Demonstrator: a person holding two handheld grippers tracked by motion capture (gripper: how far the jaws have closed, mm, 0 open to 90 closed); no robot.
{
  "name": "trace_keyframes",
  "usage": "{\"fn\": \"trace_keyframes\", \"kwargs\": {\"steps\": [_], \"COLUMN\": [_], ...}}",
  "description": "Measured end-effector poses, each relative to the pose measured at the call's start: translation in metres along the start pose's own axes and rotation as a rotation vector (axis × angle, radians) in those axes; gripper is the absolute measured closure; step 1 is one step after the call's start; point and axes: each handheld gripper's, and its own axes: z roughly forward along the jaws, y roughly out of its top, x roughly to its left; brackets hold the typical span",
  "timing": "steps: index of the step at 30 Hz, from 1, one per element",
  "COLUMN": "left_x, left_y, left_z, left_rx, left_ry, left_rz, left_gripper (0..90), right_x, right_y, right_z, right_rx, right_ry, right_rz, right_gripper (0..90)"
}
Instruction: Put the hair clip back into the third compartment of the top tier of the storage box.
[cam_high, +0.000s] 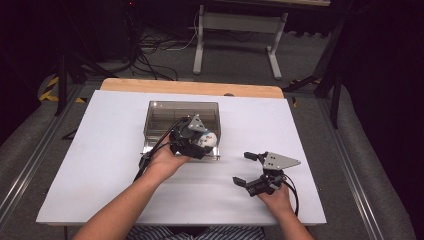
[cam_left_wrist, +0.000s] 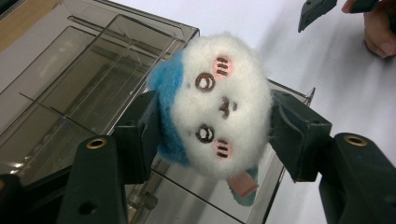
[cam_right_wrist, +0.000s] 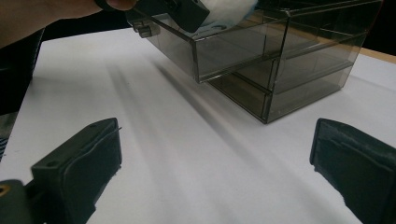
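A white and blue plush toy (cam_left_wrist: 219, 105) with a small face is clamped between the jaws of my left gripper (cam_high: 200, 142), which is shut on it. The toy (cam_high: 207, 138) hangs over the pulled-out top drawer of a smoky clear drawer box (cam_high: 182, 117) in the middle of the table. In the right gripper view the drawer (cam_right_wrist: 233, 44) juts out toward the camera with the toy's white fur (cam_right_wrist: 226, 9) just above it. My right gripper (cam_high: 245, 169) rests open on the white table, to the right of the box, with nothing between its jaws.
The white tabletop (cam_high: 100, 165) has free room left and right of the box. A wooden strip (cam_high: 190, 87) runs along the far edge. Beyond it are a table frame (cam_high: 237, 35) and cables (cam_high: 150, 55) on the floor.
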Motion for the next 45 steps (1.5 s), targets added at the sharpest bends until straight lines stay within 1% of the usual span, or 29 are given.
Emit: {"fn": "trace_keyframes", "kwargs": {"steps": [3, 6, 9, 13, 14, 15, 16, 17, 19, 20, 22, 23, 24, 25, 26, 27, 28, 29, 30, 31, 33, 38, 39, 40, 43, 45], "left_x": [-0.001, -0.002, 0.0, 0.0, 0.0, 0.001, 0.001, 0.002, 0.002, 0.002, 0.002, 0.003, 0.004, 0.003, 0.004, 0.004, 0.004, 0.005, 0.005, 0.005, 0.005, 0.006, 0.007, 0.007, 0.007, 0.008], "left_y": [0.0, 0.001, 0.0, 0.001, 0.001, 0.002, 0.002, 0.003, 0.003, 0.004, 0.005, 0.005, 0.006, 0.007, 0.007, 0.008, 0.009, 0.009, 0.009, 0.009, 0.009, 0.009, 0.009, 0.009, 0.009, 0.009], "left_z": [0.0, 0.0, -0.001, -0.002, -0.003, -0.006, -0.006, -0.008, -0.009, -0.011, -0.013, -0.014, -0.014, -0.014, -0.013, -0.012, -0.01, -0.009, -0.007, -0.007, -0.005, -0.001, 0.0, 0.0, 0.001, 0.002], "left_rx": [0.004, 0.012, 0.012, 0.002, -0.007, -0.028, -0.028, -0.05, -0.059, -0.084, -0.09, -0.096, -0.103, -0.11, -0.106, -0.1, -0.087, -0.08, -0.077, -0.077, -0.059, -0.046, -0.038, -0.038, -0.032, -0.034], "left_ry": [-0.003, -0.009, -0.017, -0.019, -0.018, -0.019, -0.019, -0.021, -0.022, -0.021, -0.015, -0.016, -0.012, -0.001, 0.012, 0.022, 0.033, 0.035, 0.034, 0.034, 0.029, 0.02, 0.015, 0.015, 0.012, 0.008], "left_rz": [0.009, 0.005, 0.004, 0.0, -0.003, -0.01, -0.01, -0.022, -0.025, -0.038, -0.039, -0.044, -0.051, -0.069, -0.07, -0.072, -0.08, -0.08, -0.084, -0.084, -0.084, -0.083, -0.079, -0.079, -0.06, -0.058], "left_gripper": [38.6, 37.2, 36.0, 35.1, 35.2, 35.9, 37.6, 39.9, 46.0, 49.3, 56.2, 56.2, 61.7, 73.0, 77.7, 77.7, 85.4, 88.2, 89.9, 90.0, 90.0, 90.0, 90.0, 90.0, 90.0, 90.0], "right_x": [0.0, 0.0, 0.0, 0.0, 0.0, 0.0, 0.0, 0.0, 0.0, 0.0, 0.0, 0.0, 0.0, 0.0, 0.0, 0.0, 0.0, 0.0, 0.0, 0.0, 0.0, 0.0, 0.0, 0.0, 0.0, 0.0], "right_y": [0.0, 0.0, 0.0, 0.0, 0.0, 0.0, 0.0, 0.0, 0.0, 0.0, 0.0, 0.0, 0.0, 0.0, 0.0, 0.0, 0.0, 0.0, 0.0, 0.0, 0.0, 0.0, 0.0, 0.0, 0.0, 0.0], "right_z": [0.0, 0.0, 0.0, 0.0, 0.0, 0.0, 0.0, 0.0, 0.0, 0.0, 0.0, 0.0, 0.0, 0.0, 0.0, 0.0, 0.0, 0.0, 0.0, 0.0, 0.0, 0.0, 0.0, 0.0, 0.001, 0.001], "right_rx": [-0.001, 0.001, 0.002, 0.002, 0.001, 0.001, 0.001, 0.001, 0.001, 0.0, -0.001, -0.001, -0.001, -0.001, -0.001, -0.001, -0.001, -0.001, -0.001, -0.001, -0.002, -0.002, 0.0, 0.0, 0.002, 0.002], "right_ry": [0.001, 0.0, 0.0, 0.001, 0.001, 0.001, 0.001, 0.001, 0.001, 0.002, 0.003, 0.003, 0.003, 0.004, 0.004, 0.004, 0.006, 0.006, 0.006, 0.006, 0.007, 0.009, 0.008, 0.008, 0.008, 0.009], "right_rz": [0.001, 0.0, 0.001, 0.002, 0.002, 0.003, 0.003, 0.004, 0.004, 0.003, 0.004, 0.005, 0.005, 0.005, 0.004, 0.004, 0.004, 0.005, 0.005, 0.005, 0.005, 0.004, 0.002, 0.002, 0.002, 0.003], "right_gripper": [2.6, 2.6, 2.6, 2.6, 2.6, 2.6, 2.6, 2.6, 2.6, 2.6, 2.6, 2.6, 2.6, 2.6, 2.6, 2.6, 2.6, 2.6, 2.6, 2.6, 2.6, 2.6, 2.6, 2.6, 2.7, 2.7]}}
